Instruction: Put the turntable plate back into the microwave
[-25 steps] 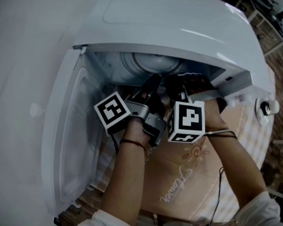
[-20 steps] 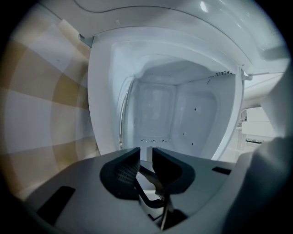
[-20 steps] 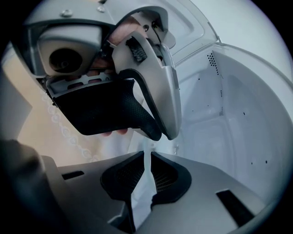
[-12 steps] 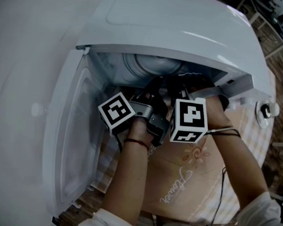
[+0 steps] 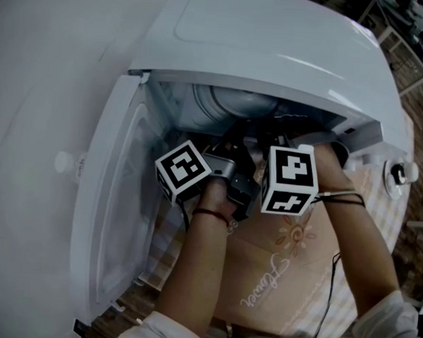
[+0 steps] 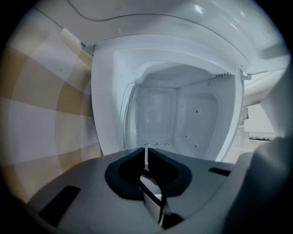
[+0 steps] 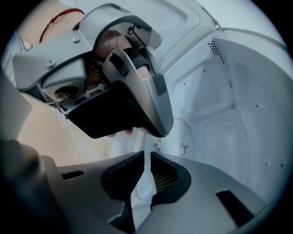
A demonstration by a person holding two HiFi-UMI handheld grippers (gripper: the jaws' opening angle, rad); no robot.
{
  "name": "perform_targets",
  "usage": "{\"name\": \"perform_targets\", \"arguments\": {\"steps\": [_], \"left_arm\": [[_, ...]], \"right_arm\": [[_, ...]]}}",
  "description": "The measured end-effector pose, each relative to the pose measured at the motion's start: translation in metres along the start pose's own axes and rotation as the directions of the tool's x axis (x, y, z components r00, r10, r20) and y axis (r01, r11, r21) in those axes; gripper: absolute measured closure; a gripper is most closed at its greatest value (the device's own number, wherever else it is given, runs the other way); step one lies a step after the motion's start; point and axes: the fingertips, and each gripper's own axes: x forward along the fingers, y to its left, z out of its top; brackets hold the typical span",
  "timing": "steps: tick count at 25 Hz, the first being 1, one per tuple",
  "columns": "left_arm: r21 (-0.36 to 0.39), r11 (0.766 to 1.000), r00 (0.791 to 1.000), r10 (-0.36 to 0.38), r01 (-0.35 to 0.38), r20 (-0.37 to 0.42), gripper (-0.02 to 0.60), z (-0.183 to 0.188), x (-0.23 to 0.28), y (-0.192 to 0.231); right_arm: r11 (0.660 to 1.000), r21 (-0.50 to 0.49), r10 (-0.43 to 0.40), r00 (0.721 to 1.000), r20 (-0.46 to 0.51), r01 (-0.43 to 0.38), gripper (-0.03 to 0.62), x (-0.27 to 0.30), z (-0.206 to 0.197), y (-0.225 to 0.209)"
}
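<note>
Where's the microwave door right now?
In the head view the microwave door stands swung open at the left of the cavity, just left of the person's left forearm.

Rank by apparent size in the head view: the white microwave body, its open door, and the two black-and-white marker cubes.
White microwave body
Open door
Left marker cube and right marker cube: roughly alike, unranked.

Dim cool light, glare on microwave [image 5: 292, 43], fisheye edges, dark vignetted corners
</note>
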Motion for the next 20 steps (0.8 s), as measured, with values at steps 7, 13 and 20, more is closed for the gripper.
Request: {"name": "perform_targets", "arguments": {"steps": [7, 13, 20], "left_arm": [[-0.011, 1.0, 1.0, -0.016, 0.016, -0.002, 0.565, 0.0, 0.0, 0.001], [-0.006, 0.999, 0.999, -0.033, 0.033, -0.016, 0.563, -0.002, -0.001, 0.0], [-0.005, 0.994, 0.993, -0.11, 0.109, -0.035, 0.56, -0.006, -0.003, -0.016]], "right_arm": [[0.996, 0.049, 0.071, 0.997, -0.002, -0.071, 0.509, -0.004, 0.0, 0.006], [0.995, 0.079, -0.056, 0.998, 0.032, 0.054, 0.51, -0.007, 0.002, -0.001], [0.98, 0.112, -0.168, 0.985, 0.049, 0.162, 0.51, -0.017, 0.005, -0.01]]}}
